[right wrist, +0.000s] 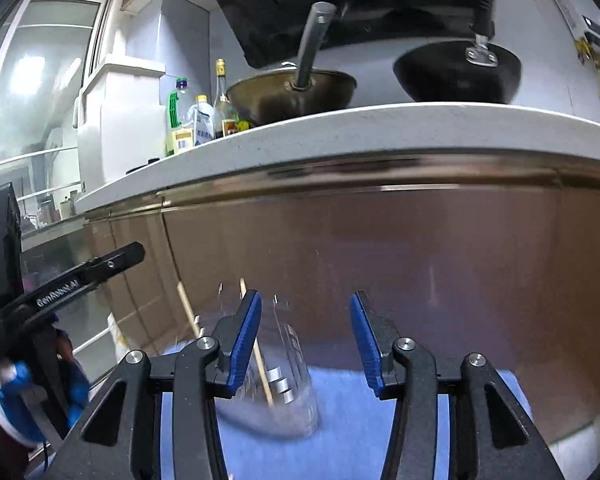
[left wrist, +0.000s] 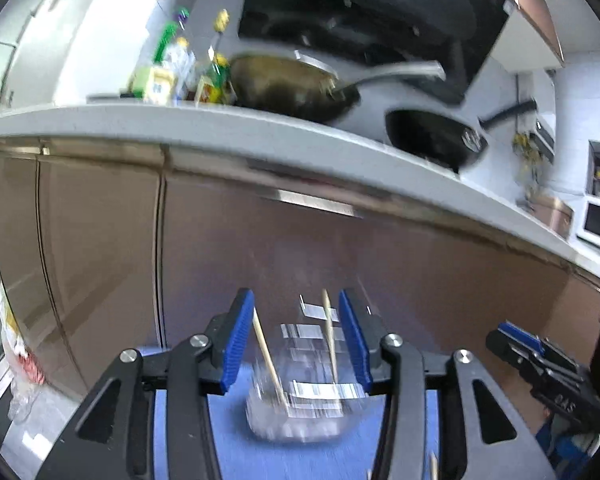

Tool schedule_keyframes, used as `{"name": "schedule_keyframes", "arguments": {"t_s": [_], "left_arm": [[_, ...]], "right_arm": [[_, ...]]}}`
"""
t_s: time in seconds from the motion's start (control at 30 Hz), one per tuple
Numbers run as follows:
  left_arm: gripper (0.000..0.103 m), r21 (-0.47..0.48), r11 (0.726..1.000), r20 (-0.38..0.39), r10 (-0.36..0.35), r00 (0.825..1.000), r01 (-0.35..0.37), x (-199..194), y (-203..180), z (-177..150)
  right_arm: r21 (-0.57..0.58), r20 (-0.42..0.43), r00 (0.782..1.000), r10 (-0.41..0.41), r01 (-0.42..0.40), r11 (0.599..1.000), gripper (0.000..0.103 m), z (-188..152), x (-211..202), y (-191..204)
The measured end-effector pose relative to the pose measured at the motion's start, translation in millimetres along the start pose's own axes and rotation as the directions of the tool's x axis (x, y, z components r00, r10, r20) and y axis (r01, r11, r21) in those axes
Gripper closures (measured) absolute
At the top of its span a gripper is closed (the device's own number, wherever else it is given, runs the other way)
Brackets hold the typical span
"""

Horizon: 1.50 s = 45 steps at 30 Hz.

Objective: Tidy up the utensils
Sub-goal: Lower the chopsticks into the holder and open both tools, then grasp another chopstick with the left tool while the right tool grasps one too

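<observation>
A clear glass cup [left wrist: 304,404] stands on a blue mat [left wrist: 300,456] with two wooden chopsticks [left wrist: 269,364] leaning inside it. My left gripper [left wrist: 298,344] is open, its blue pads on either side of the cup and behind it, not touching. In the right wrist view the same cup [right wrist: 288,392] with the chopsticks [right wrist: 260,364] sits left of centre, behind my left pad. My right gripper [right wrist: 306,340] is open and empty. Another chopstick tip [left wrist: 434,466] lies on the mat at the lower right.
Brown cabinet doors [left wrist: 260,240] rise just behind the mat under a white countertop [left wrist: 260,136]. Two woks [left wrist: 296,84] and several bottles [left wrist: 180,72] stand on it. The other gripper [left wrist: 540,364] shows at right; it also shows at the left of the right wrist view [right wrist: 60,288].
</observation>
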<state>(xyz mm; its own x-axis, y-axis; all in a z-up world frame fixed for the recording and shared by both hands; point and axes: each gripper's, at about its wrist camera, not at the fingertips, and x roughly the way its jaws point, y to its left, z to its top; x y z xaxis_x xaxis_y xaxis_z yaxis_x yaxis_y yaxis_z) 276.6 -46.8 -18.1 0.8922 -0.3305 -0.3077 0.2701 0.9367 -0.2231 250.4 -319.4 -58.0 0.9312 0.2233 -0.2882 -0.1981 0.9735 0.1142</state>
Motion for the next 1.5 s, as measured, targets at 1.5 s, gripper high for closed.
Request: {"name": "schedule_keyframes", "arguments": {"t_s": [1.5], "left_arm": [[0.096, 0.052, 0.996, -0.783, 0.088, 0.616, -0.076, 108.0, -42.9, -161.2]], "right_arm": [[-0.006, -0.813, 0.578, -0.076, 0.122, 0.993, 0.093, -132.9, 118.0, 28.7]]}}
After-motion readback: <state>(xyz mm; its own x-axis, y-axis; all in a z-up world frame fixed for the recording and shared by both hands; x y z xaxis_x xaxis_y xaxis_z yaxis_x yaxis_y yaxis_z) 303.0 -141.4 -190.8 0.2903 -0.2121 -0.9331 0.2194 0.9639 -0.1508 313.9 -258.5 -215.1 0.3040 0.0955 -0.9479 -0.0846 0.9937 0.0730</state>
